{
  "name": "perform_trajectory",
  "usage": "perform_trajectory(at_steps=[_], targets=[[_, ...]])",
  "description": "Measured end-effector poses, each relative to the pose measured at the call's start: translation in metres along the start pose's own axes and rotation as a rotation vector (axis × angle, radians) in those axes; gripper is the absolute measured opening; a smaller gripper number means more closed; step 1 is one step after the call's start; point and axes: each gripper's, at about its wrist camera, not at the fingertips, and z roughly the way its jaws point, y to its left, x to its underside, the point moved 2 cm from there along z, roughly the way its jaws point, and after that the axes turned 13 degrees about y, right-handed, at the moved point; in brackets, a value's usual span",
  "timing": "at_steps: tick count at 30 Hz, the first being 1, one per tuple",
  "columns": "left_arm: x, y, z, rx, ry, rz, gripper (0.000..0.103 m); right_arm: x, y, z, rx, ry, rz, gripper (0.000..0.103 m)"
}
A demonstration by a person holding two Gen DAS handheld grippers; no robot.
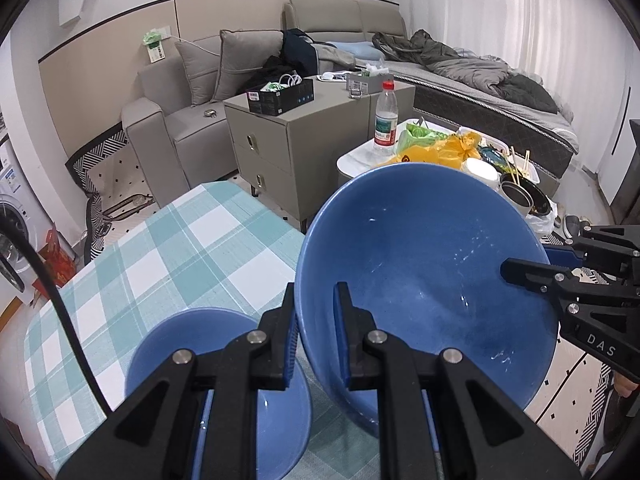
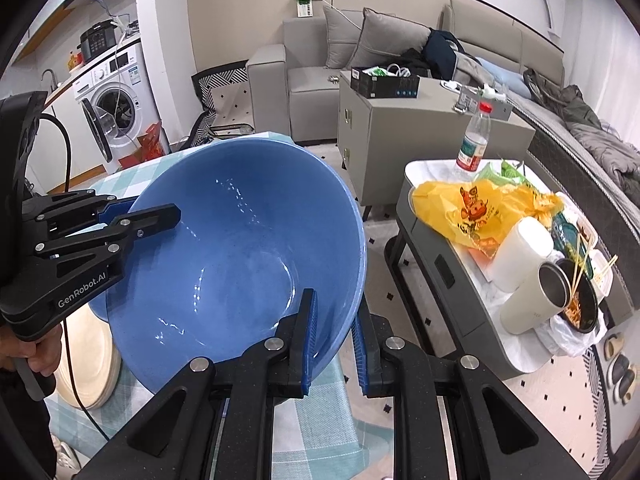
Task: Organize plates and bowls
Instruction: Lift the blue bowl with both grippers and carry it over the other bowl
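Both the left hand-held gripper [image 1: 314,336] and the right hand-held gripper [image 2: 334,340] clamp the rim of the big blue bowl [image 1: 424,280], tilted, mouth facing 6 o'clock.

large bowl [image 1: 420,248]: glossy, smooth, perhaps ceramic | tablecloth [image 1: 168,248]: matt woven cloth | cup [image 2: 554,284]: brushed metal

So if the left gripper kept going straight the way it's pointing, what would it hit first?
The left gripper is already clamped on the rim of the big blue bowl, so it would push into the bowl's wall. Beyond that probably lies the checked tablecloth, though depth is unclear.
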Motion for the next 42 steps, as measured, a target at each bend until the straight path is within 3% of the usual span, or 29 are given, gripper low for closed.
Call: perform_trajectory(at_steps=[18, 42], targets=[[0.02, 0.05, -0.046, -0.063, -0.07, -0.099, 0.014, -0.027, 0.062, -0.028, -0.031, -0.053, -0.1, 0.017], [0.069, 0.125, -0.057, -0.175, -0.052, -0.251, 0.014, -0.052, 0.154, 0.001, -0.125, -0.033, -0.239, 0.017]])
